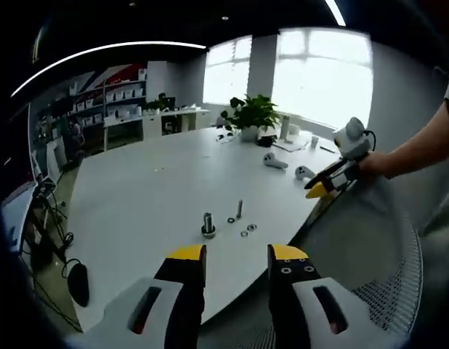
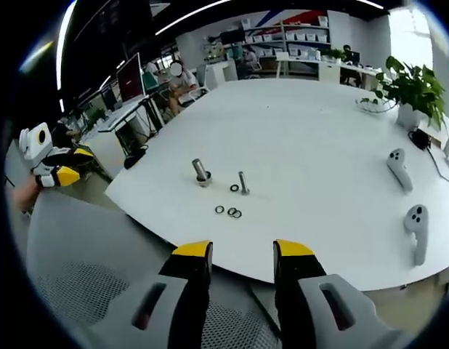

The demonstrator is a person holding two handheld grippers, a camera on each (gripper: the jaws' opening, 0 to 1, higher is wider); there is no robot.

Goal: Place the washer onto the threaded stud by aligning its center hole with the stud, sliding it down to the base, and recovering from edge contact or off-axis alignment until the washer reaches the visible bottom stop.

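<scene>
Both tongs are held off the table edge with their yellow-tipped jaws apart and nothing between them. Left gripper (image 1: 237, 253) rises from the bottom of the left gripper view; in the right gripper view it appears at the far left (image 2: 65, 167), gripped by a hand (image 2: 25, 195) above a grey mesh chair back (image 2: 79, 291). Right gripper (image 2: 243, 249) rises from the bottom of the right gripper view; in the left gripper view it appears at the right (image 1: 328, 183), held by a hand (image 1: 373, 164).

On the large white oval table (image 2: 319, 131), near the edge facing the grippers, the parts lie in this order from left to right in the right gripper view:
- short thick metal threaded stud on a round base (image 2: 201, 173), upright;
- single dark ring washer (image 2: 235, 187), flat on the table just beside the next item;
- slim upright metal bolt (image 2: 243, 182);
- group of three small ring washers (image 2: 228, 211), flat, nearer the table edge, two of them touching.

No washer sits on the threaded stud.

Further right lie two white handheld controllers (image 2: 407, 200). A green potted plant (image 2: 412, 91) stands at the far right of the table.
</scene>
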